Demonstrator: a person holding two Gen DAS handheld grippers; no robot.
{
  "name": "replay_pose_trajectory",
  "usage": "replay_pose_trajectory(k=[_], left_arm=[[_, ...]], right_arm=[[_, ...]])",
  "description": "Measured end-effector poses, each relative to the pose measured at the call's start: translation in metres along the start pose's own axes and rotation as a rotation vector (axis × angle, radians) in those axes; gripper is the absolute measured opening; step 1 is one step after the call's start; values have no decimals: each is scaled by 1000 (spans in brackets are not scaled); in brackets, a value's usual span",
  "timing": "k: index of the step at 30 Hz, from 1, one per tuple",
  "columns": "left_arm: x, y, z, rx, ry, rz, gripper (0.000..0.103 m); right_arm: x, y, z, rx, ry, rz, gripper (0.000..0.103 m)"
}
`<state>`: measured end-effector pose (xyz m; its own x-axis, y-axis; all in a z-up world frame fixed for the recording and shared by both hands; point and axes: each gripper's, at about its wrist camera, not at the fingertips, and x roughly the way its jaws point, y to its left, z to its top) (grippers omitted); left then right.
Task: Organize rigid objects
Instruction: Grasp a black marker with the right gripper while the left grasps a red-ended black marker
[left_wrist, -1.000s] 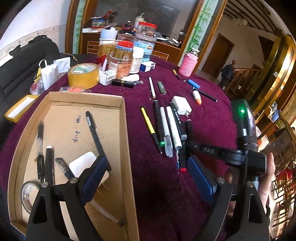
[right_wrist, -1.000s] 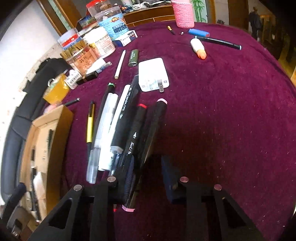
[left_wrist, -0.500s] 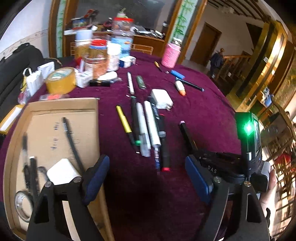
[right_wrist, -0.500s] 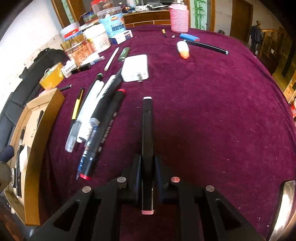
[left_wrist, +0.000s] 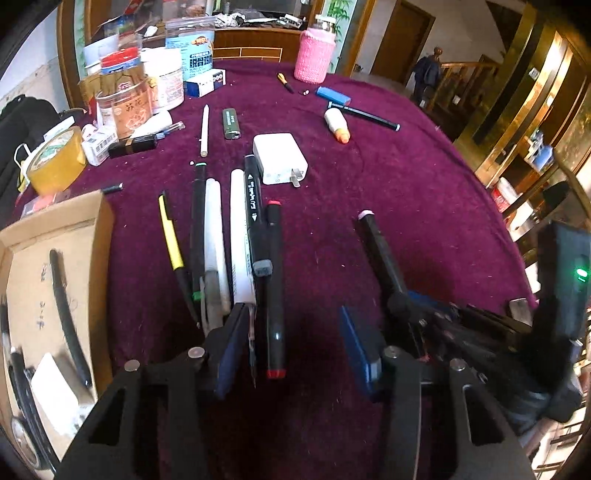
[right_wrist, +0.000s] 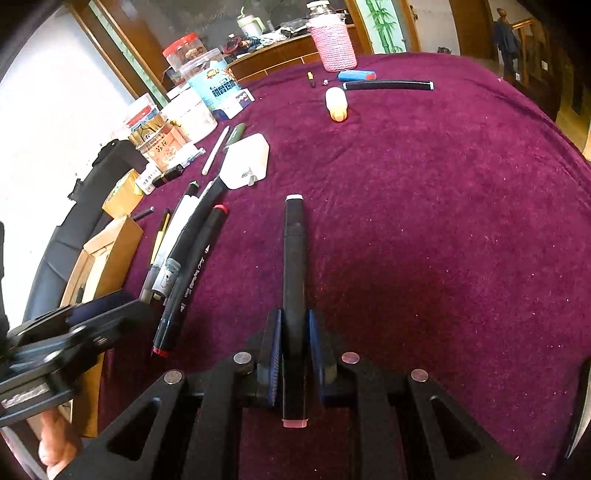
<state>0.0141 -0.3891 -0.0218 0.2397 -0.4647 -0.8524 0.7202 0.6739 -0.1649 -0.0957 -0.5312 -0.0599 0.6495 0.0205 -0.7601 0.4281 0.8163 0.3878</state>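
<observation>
My right gripper (right_wrist: 293, 350) is shut on a black marker with pink ends (right_wrist: 294, 258), held lengthwise above the purple cloth; the marker also shows in the left wrist view (left_wrist: 380, 254). My left gripper (left_wrist: 295, 347) is open, its jaws on either side of the near end of a black marker with red ends (left_wrist: 274, 284). That marker lies at the right of a row of pens (left_wrist: 221, 243) on the cloth. The cardboard box (left_wrist: 55, 280) at the left holds pens and a white block.
A white charger (left_wrist: 279, 158), a green lighter (left_wrist: 231, 123), a white stick, a glue bottle (left_wrist: 336, 123) and a long black pen (left_wrist: 364, 115) lie farther back. Jars, tape (left_wrist: 55, 158) and a pink cup (left_wrist: 314, 55) crowd the far left edge.
My right gripper closed on the pink-ended marker and lifted it off the row to the right. My left gripper swung from over the box to the red-ended marker.
</observation>
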Motion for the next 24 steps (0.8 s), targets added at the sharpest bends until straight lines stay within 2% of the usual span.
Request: replay_pose_trajectory(k=[5, 7, 11, 16, 18, 20, 22, 24], left_arm=[[12, -5, 5, 14, 15, 42, 47], [13, -7, 5, 17, 33, 34, 43], [13, -17, 1, 59, 50, 23, 42], [27, -16, 5, 52, 61, 85, 42], [31, -13, 6, 42, 78, 85, 38], [34, -12, 6, 39, 88, 96, 25], [39, -10, 4, 34, 114, 77, 17], [39, -11, 2, 34, 111, 87, 15]], right_arm=[[-1, -2, -1, 10, 3, 14, 16], [-2, -1, -1, 13, 3, 16, 16], [-3, -5, -2, 30, 2, 30, 16], [-2, -5, -2, 33, 5, 35, 16], [-2, -4, -2, 29, 6, 33, 16], [-2, -4, -2, 27, 6, 32, 16], [-2, -4, -2, 28, 5, 33, 16], [-1, -3, -2, 26, 4, 30, 16]])
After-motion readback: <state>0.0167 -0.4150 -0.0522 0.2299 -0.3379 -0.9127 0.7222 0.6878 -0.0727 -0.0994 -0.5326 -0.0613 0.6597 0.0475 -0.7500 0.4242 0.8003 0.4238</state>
